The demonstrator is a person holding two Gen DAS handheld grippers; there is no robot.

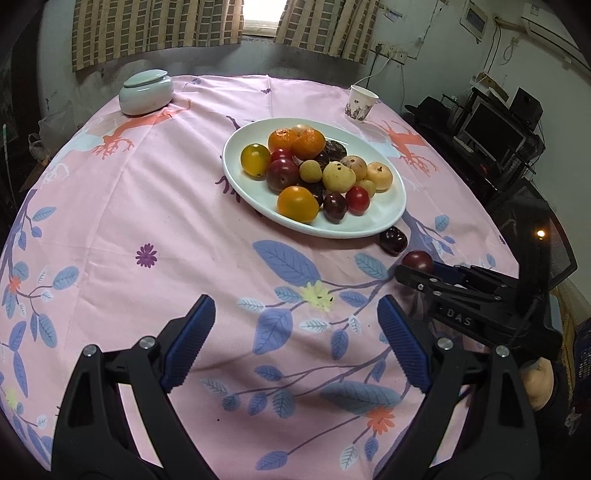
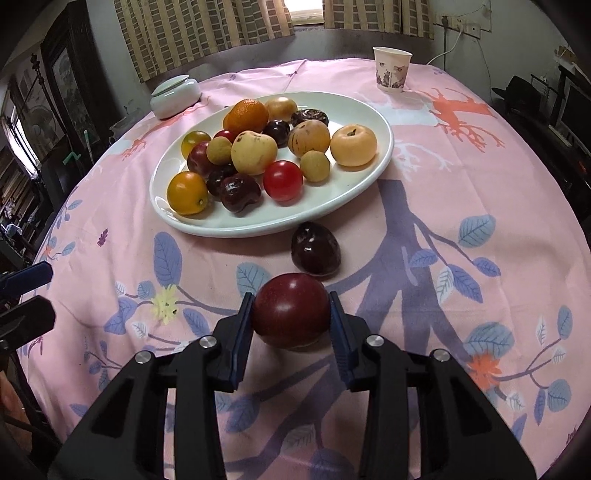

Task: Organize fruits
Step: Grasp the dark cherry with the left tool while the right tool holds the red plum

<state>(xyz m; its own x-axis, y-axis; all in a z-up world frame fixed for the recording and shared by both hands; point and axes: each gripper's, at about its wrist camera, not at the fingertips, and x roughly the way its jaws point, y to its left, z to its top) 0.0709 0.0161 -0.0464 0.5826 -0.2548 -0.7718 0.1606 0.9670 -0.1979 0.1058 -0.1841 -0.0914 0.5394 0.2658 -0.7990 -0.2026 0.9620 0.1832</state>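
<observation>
"DAS" is printed on the right tongs point(image 2: 291, 314), which clamp a dark red plum point(image 2: 291, 309); the left tongs point(image 1: 295, 332) gape wide above the bench point(image 1: 147, 206), holding nothing.

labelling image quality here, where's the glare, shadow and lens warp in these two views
Left wrist view: window blown out white, table edge bowed by the fisheye, corners dark. Right wrist view: soft highlights on the white plate and on the plum between the right gripper pads, a dim shadow beneath it, frame corners vignetted, all fairly sharp.
</observation>
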